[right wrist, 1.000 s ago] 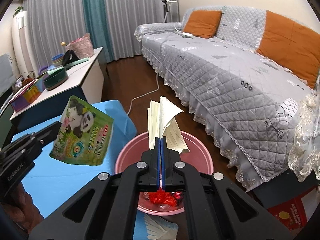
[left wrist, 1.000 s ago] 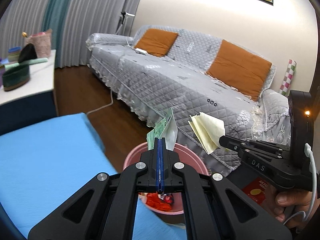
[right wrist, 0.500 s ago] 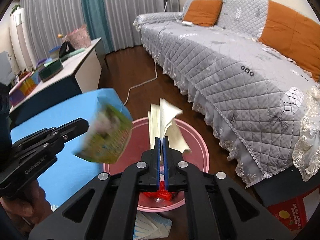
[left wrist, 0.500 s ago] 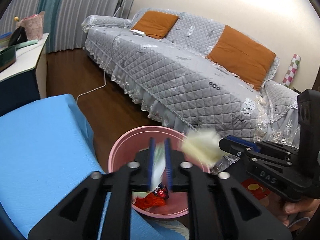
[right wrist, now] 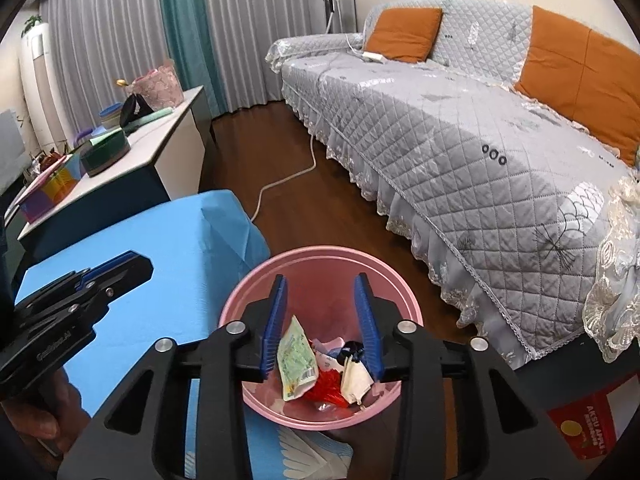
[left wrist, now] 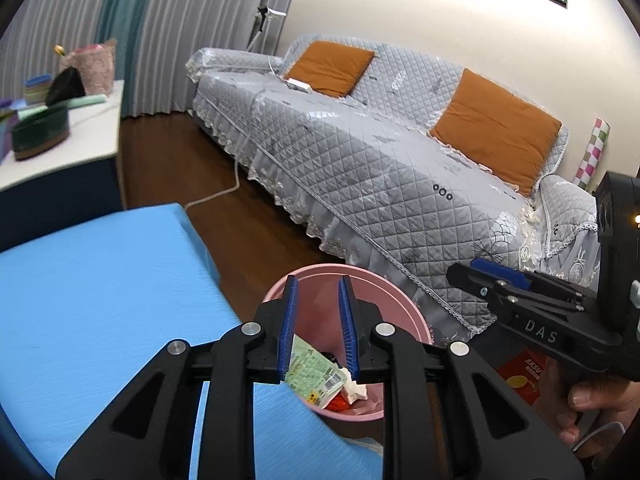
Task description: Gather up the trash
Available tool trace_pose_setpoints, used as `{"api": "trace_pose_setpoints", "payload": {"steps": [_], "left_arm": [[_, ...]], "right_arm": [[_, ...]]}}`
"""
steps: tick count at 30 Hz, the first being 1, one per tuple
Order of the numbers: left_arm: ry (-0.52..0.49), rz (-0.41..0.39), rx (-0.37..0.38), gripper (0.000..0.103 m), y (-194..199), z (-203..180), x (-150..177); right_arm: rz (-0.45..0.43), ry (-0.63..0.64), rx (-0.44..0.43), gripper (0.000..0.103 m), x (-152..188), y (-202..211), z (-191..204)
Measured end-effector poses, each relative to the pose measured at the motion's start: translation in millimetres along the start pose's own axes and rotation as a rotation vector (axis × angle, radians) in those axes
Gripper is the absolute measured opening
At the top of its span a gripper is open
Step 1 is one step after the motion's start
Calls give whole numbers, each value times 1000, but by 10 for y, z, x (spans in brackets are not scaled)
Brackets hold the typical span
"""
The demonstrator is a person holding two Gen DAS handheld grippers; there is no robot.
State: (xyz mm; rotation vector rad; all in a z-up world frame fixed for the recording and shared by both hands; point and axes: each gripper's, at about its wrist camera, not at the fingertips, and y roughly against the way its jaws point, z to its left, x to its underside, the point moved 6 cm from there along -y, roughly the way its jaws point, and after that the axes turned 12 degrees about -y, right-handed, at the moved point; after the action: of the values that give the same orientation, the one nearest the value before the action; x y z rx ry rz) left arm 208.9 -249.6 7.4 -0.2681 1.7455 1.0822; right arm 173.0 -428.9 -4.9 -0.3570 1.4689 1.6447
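Note:
A pink bin (left wrist: 396, 300) (right wrist: 248, 292) stands on the floor beside the blue table. Inside it lie a green snack wrapper (left wrist: 314, 372) (right wrist: 296, 356), a folded cream paper (right wrist: 356, 380) and a red wrapper (right wrist: 328, 384). My left gripper (left wrist: 316, 284) hangs open over the bin's near rim, with nothing between its pads; it also shows at the left of the right wrist view (right wrist: 140, 266). My right gripper (right wrist: 320, 280) hovers above the bin with its jaws opening and empty; in the left wrist view it juts in from the right (left wrist: 460, 274), held by a hand.
The blue table (left wrist: 100, 300) lies left of the bin. A grey quilted sofa (left wrist: 380, 168) with orange cushions runs along the right. A white cabinet (right wrist: 168, 136) with clutter stands at the back left. A cable (right wrist: 280, 184) crosses the wooden floor, and a red box (right wrist: 588, 428) sits lower right.
Both grippers went from shut to open. The green wrapper left the left gripper and the folded paper left the right one; both now lie in the bin.

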Motion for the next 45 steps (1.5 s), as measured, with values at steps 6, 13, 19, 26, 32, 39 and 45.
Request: {"api": "trace_pose_setpoints", "payload": {"steps": [6,13,19,26,32,39,45], "left_arm": [[1,-22,-51,35,418,97,53],[11,-53,-141,54,964,215,258],[63,-62,-255,69,1456,397,587],[125,-65,-399,78,1994,561,881],[162,-30,-492,79,2347,664,1185],[224,-1,-584,79,2768,738,1574],[201,23,-633,79,2830,669,1695]], "right_arm": [[-90,23,-29,59,-42,325,295],[-194,37,-51,80,52,722,598],[-232,92,-80,90,456,1030,852],[-246,161,-155,96,772,1321,1233],[-200,191,-178,98,1058,1397,1398],[-163,236,-200,98,1471,1544,1559],[-179,284,-210,98,1579,1571,1679]]}}
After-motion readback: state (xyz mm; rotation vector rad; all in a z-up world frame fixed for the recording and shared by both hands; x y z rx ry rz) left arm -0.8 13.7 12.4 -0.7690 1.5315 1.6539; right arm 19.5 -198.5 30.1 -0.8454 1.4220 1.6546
